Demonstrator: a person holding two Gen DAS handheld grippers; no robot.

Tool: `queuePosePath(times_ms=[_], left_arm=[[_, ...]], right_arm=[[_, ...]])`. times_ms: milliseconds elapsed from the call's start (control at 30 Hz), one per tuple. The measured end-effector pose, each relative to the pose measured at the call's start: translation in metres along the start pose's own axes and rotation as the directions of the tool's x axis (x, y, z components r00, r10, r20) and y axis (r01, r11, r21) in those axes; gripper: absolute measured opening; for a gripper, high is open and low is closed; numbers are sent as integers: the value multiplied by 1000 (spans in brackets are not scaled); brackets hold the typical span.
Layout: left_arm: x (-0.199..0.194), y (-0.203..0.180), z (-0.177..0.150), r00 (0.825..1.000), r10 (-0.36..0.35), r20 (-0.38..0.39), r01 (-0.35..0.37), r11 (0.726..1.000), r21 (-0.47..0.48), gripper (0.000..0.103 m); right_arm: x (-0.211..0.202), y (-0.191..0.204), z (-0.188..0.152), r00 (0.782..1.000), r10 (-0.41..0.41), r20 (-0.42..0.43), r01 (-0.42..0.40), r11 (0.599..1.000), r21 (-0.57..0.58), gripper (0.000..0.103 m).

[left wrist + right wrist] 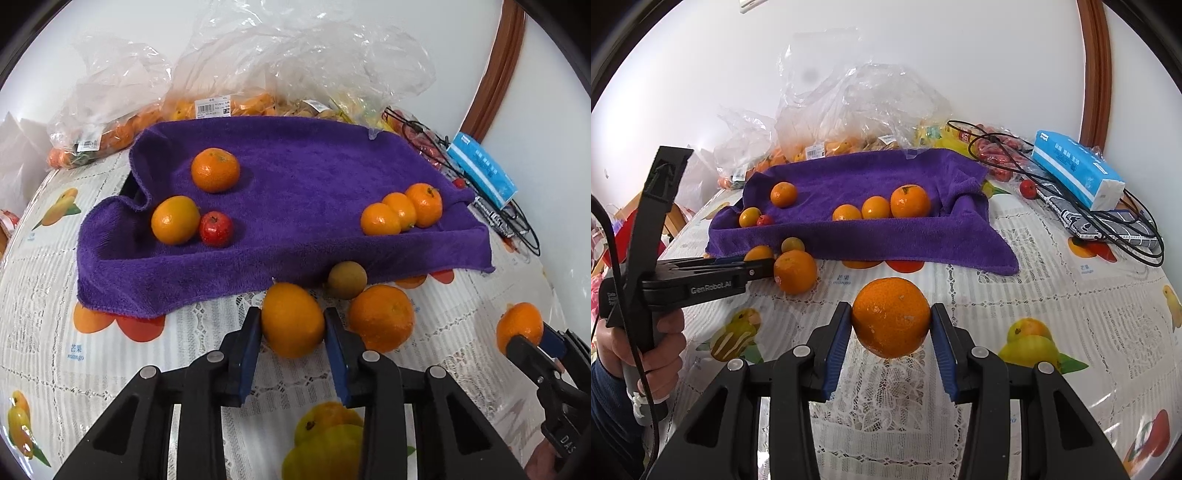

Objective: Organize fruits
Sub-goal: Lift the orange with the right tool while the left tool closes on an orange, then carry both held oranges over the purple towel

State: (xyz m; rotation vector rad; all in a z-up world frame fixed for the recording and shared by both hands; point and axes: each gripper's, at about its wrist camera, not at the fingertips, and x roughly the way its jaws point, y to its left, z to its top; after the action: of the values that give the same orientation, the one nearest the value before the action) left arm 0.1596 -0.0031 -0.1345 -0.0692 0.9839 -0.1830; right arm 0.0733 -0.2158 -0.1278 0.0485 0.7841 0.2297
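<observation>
Fingers [334, 332] of both grippers clamp oranges beside the purple towel [295, 184].

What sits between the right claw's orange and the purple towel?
Nothing visible. The right claw is shut on its orange, and only bare tablecloth lies between it and the near edge of the purple towel. The loose oranges by the left claw sit off to the side.
</observation>
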Motion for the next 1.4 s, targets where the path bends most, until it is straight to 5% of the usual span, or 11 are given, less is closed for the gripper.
queuePosePath(times_ms=[633, 1400], left_arm=[[-43, 10, 24, 992, 6, 124, -3, 1000, -20, 32], [-30, 26, 76, 986, 31, 164, -20, 997, -71, 32]], right_arm=[[-14, 13, 39, 997, 6, 78, -5, 1000, -19, 43], [12, 23, 110, 986, 56, 159, -52, 998, -29, 43]])
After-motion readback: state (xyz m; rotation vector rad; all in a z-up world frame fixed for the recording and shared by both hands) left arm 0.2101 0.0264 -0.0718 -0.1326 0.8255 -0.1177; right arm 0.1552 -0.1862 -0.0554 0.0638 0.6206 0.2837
